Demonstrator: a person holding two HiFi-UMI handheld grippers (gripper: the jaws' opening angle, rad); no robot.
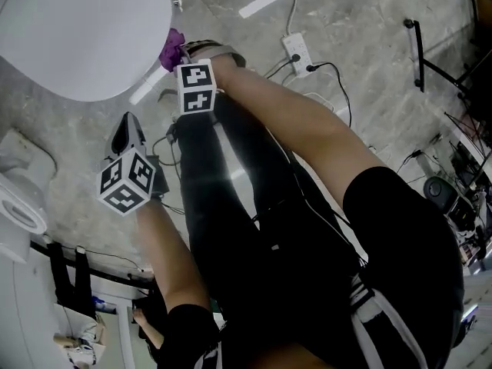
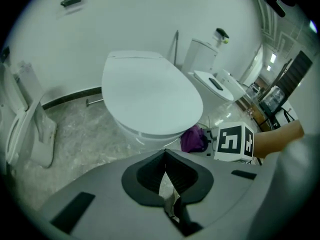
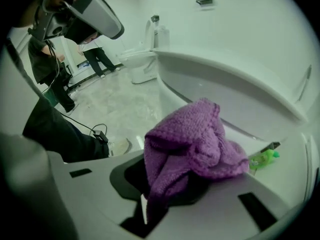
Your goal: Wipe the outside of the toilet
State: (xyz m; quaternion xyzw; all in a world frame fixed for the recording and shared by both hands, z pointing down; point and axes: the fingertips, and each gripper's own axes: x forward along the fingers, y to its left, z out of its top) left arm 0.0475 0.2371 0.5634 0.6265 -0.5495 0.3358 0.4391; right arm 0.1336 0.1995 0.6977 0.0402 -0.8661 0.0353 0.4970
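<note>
The white toilet stands at the upper left with its lid down; it also fills the middle of the left gripper view. A purple cloth is bunched in my right gripper, which is shut on it right beside the bowl's front rim. In the right gripper view the cloth hangs over the jaws, close to the toilet's outer wall; whether it touches is unclear. My left gripper hovers over the floor short of the bowl, jaws shut on nothing. It sees the cloth.
A power strip with trailing cables lies on the marble floor right of the toilet. A second white toilet stands beyond the first. A small green bottle sits by the base. My legs in black fill the head view's lower centre.
</note>
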